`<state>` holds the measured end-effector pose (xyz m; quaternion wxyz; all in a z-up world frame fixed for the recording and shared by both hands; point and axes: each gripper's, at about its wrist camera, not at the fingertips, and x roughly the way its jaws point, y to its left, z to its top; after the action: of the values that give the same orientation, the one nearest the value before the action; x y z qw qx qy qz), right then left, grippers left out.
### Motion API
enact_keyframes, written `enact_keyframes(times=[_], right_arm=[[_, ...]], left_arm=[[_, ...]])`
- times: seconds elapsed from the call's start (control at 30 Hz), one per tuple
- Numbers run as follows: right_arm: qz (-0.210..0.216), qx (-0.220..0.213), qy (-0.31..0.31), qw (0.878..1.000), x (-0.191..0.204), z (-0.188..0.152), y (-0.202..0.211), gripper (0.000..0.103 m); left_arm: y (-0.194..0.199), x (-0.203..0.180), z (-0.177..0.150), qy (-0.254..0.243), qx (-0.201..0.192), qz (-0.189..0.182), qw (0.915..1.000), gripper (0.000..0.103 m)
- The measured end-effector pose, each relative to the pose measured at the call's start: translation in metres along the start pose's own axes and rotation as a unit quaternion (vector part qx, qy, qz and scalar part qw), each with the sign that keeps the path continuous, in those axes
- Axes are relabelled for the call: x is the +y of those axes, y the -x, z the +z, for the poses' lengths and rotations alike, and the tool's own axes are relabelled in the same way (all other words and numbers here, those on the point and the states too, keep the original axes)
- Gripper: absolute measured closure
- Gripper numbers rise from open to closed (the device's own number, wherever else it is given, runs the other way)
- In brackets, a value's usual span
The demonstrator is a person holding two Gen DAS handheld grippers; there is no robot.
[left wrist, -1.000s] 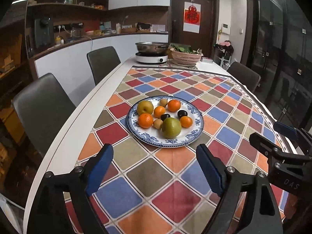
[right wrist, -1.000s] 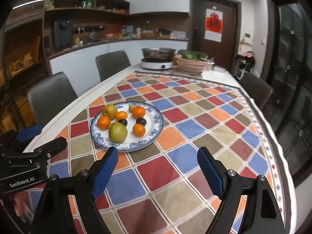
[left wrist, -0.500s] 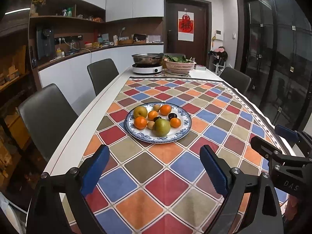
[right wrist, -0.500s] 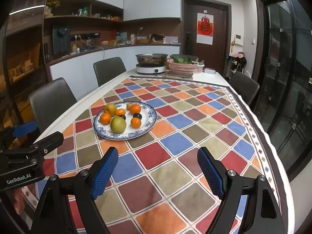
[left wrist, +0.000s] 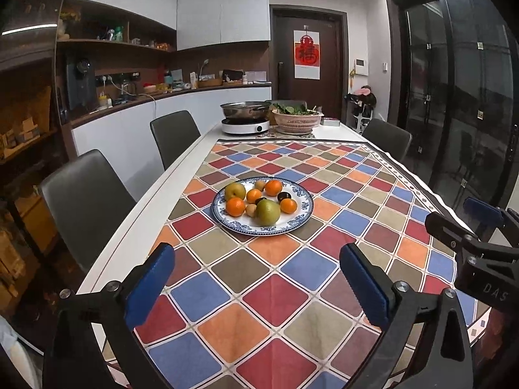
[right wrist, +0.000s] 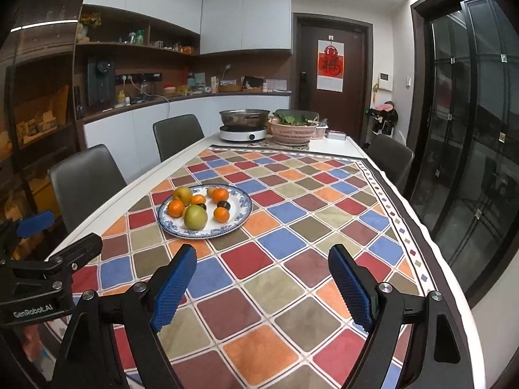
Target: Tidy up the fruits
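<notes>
A blue-and-white plate (left wrist: 300, 220) sits on the checkered tablecloth, holding several fruits: a green pear (left wrist: 268, 211), a yellow pear (left wrist: 235, 190), several oranges (left wrist: 235, 206), small dark plums (left wrist: 283, 196) and small brown fruits. The plate also shows in the right wrist view (right wrist: 241, 215). My left gripper (left wrist: 256, 278) is open and empty, held above the cloth well short of the plate. My right gripper (right wrist: 262, 278) is open and empty, to the right of the plate and nearer than it. Each gripper shows at the edge of the other's view.
A pot on an induction cooker (left wrist: 245, 120) and a basket of greens (left wrist: 296, 118) stand at the table's far end. Grey chairs (left wrist: 86, 194) line the left side and one (left wrist: 387, 137) stands at the far right. Glass doors are on the right.
Both grippers have pulled back and risen away from the plate, which now looks smaller and farther. Both stay open and empty. The fruits have not moved.
</notes>
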<state>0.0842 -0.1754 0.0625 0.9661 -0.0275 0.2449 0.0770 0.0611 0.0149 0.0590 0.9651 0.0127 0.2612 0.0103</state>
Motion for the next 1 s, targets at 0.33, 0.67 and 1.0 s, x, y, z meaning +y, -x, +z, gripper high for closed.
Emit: enact_keyframes(times=[0.33, 0.67, 1.0], right_arm=[[0.0, -0.013, -0.013, 1.0, -0.004, -0.0006, 0.0087, 0.012], [-0.001, -0.004, -0.016, 1.0, -0.005, -0.0011, 0.0074, 0.012], [0.001, -0.003, -0.016, 1.0, -0.0046, -0.0012, 0.0061, 0.012]], left_arm=[[0.0057, -0.0011, -0.0018, -0.002, -0.01, 0.003, 0.9999, 0.0], [0.0053, -0.0012, -0.0038, 0.0, -0.006, 0.002, 1.0, 0.0], [0.0032, 0.0003, -0.0044, 0.002, -0.007, 0.001, 1.0, 0.0]])
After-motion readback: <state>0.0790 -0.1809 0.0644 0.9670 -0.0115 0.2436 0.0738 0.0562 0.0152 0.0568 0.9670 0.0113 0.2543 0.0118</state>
